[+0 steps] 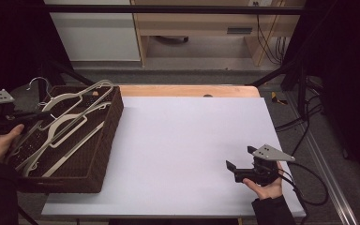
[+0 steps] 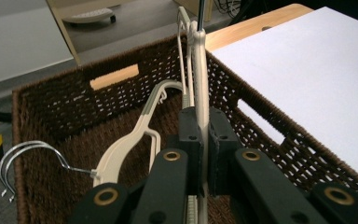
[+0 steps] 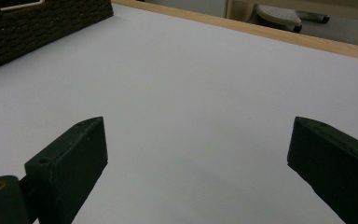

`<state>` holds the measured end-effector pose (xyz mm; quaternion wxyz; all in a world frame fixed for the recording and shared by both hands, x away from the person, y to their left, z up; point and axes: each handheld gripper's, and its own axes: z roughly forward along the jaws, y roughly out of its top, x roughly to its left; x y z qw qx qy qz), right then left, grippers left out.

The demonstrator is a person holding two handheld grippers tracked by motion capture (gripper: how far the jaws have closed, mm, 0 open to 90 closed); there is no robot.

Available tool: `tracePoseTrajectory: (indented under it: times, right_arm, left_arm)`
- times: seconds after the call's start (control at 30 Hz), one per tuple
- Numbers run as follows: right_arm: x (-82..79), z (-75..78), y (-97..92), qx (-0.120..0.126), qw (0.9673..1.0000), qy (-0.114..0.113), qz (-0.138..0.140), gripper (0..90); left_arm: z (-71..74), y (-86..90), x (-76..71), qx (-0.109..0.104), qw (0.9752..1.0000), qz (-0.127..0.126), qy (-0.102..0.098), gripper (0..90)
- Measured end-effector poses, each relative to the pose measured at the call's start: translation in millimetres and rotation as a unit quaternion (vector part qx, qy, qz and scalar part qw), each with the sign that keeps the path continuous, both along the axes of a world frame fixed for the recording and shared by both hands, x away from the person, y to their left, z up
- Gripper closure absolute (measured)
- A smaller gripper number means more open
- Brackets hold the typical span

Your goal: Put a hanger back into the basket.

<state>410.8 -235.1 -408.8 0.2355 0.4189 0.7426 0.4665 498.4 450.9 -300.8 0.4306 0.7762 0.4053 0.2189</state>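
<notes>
White sheet (image 1: 178, 150) over a wooden table (image 1: 187, 90), dark curtains to either side, pale cabinets behind.

Left gripper (image 2: 204, 140) at the table's left edge, over the brown wicker basket (image 1: 108, 145), clamped tight on a cream plastic hanger (image 2: 200, 84); thin bar of the hanger pinched edge-on between the two black pads, running up and away toward the basket's far wall. More cream hangers (image 1: 65, 131) heaped in the basket, overlapping, one with its metal hook (image 2: 23, 158) poking over the near-left rim. Basket on the left end of the sheet, one corner touching the bare wood strip.

Right gripper (image 1: 240, 169) low over the sheet near its right front corner, well apart from the basket, spread wide with nothing between the pads (image 3: 74, 158), held in the right hand (image 1: 267, 187).
</notes>
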Motion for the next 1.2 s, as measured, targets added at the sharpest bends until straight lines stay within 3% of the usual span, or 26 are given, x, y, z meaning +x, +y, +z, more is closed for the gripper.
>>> tracePoseTrajectory:
  times: [0.2, 0.23, 0.3, 0.37, 0.57, 0.7, 0.77, 0.8, 0.83, 0.87, 0.93, 0.97, 1.03, 1.17, 1.2]
  right_arm:
    - [-0.2, 0.1, 0.1, 0.001, 1.0, 0.0, 0.0, 5.3]
    - [-0.2, 0.1, 0.1, 0.001, 1.0, 0.0, 0.001, 5.4]
    - [-0.1, 0.0, 0.2, 0.002, 1.0, 0.0, 0.001, 5.4]
    - [0.1, -0.8, 1.1, 0.0, 1.0, 0.002, 0.003, 5.5]
    - [-0.1, -0.2, 0.8, 0.002, 1.0, 0.0, 0.002, 5.6]
    - [-0.8, 0.4, 0.5, 0.004, 1.0, 0.001, 0.002, 5.6]
    - [-0.4, 0.0, 1.0, 0.005, 1.0, 0.001, 0.004, 5.6]
    - [-0.4, 0.0, 1.0, 0.005, 1.0, 0.001, 0.004, 5.6]
    - [-0.2, -0.2, 1.1, 0.003, 1.0, 0.001, 0.005, 5.6]
    - [-0.2, -0.5, 1.2, 0.002, 1.0, 0.003, 0.007, 5.6]
    - [-0.2, -0.6, 1.7, 0.003, 1.0, 0.002, 0.007, 5.6]
    - [-0.3, -0.5, 1.6, 0.003, 1.0, 0.003, 0.007, 5.6]
    - [-0.2, -0.3, 1.7, 0.003, 1.0, 0.001, 0.006, 5.6]
    - [-0.4, 0.1, 1.2, 0.004, 1.0, 0.0, 0.005, 5.5]
    - [-0.4, 0.1, 1.2, 0.004, 1.0, 0.0, 0.005, 5.5]
  left_arm:
    - [-18.2, -6.0, 5.7, -0.007, 0.9998, -0.001, 0.018, 86.2]
    - [-22.5, -4.9, 4.7, -0.021, 0.9996, 0.001, 0.021, 86.2]
    - [-24.3, -3.2, 4.0, -0.026, 0.9993, 0.004, 0.026, 86.2]
    - [-33.6, -4.5, 3.8, -0.034, 0.9984, 0.007, 0.044, 86.2]
    - [-51.0, -18.2, 7.0, -0.022, 0.997, 0.012, 0.074, 86.0]
    - [-63.6, -15.1, 7.1, -0.037, 0.9936, 0.041, 0.099, 85.2]
    - [-69.3, -14.7, 6.6, -0.017, 0.9912, 0.062, 0.116, 83.9]
    - [-69.3, -14.7, 6.6, -0.017, 0.9912, 0.062, 0.116, 83.2]
    - [-71.9, -15.5, 6.2, 0.004, 0.9894, 0.072, 0.126, 83.2]
    - [-71.8, -14.3, 4.1, 0.01, 0.9887, 0.087, 0.122, 82.4]
    - [-70.7, -15.0, 3.6, 0.013, 0.9882, 0.092, 0.122, 81.6]
    - [-65.9, -17.4, 0.8, 0.026, 0.9875, 0.114, 0.106, 79.6]
    - [-57.1, -17.2, -4.8, 0.031, 0.9861, 0.138, 0.088, 72.8]
    - [-43.0, -19.3, -20.2, 0.025, 0.9876, 0.145, 0.055, 68.7]
    - [-43.0, -19.3, -20.2, 0.025, 0.9876, 0.145, 0.055, 67.4]
